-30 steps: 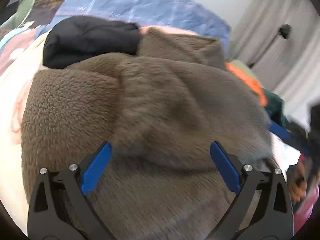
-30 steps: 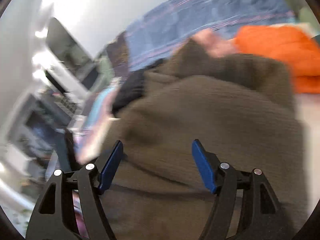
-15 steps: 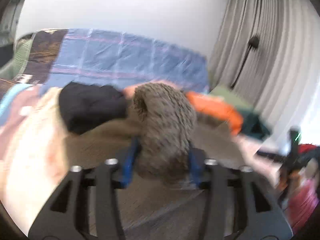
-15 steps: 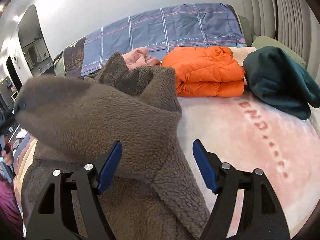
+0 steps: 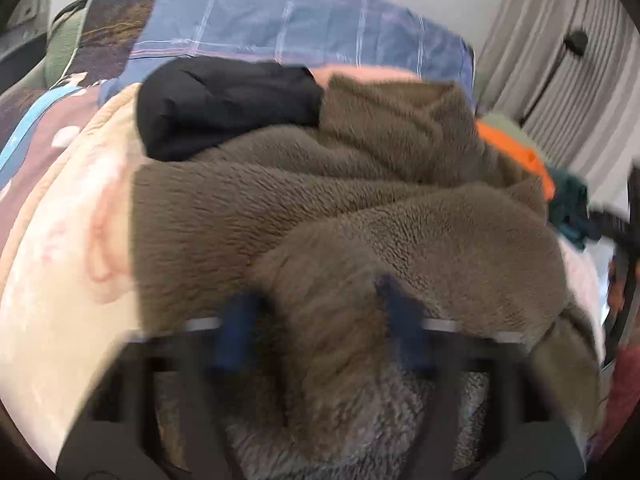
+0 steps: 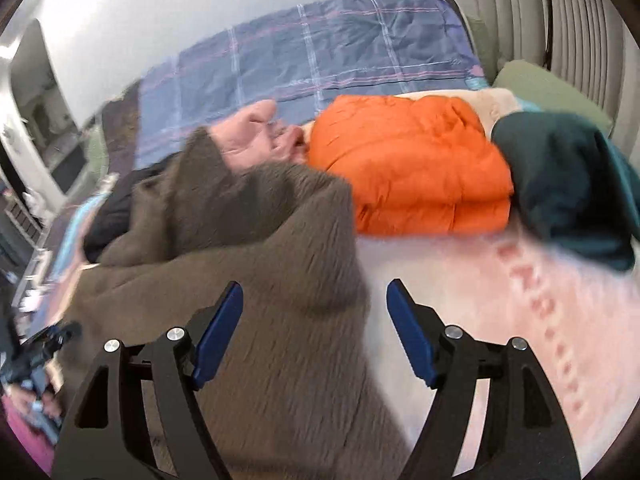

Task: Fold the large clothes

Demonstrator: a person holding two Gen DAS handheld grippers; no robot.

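A big brown fleece jacket [image 5: 360, 184] lies on the bed. In the left wrist view my left gripper [image 5: 320, 332] is shut on a thick fold of it, with the blue pads [image 5: 234, 332] pressed into the fleece on both sides; the view is blurred by motion. In the right wrist view the same brown fleece jacket [image 6: 248, 272] fills the lower left. My right gripper [image 6: 314, 332] is open and empty, hovering over the jacket's right edge and the pink blanket [image 6: 500, 280].
A folded orange puffer jacket [image 6: 412, 176] and a dark green garment [image 6: 568, 184] lie at the back right. A black garment [image 5: 224, 104] lies at the back left, with a blue plaid cover [image 6: 320, 56] behind. Curtains [image 5: 560, 80] hang at the right.
My left gripper closed on a fold of the fleece, lifted it, and now carries it lower over the jacket. My right gripper swung right, stayed open, and now sits over the jacket's right edge.
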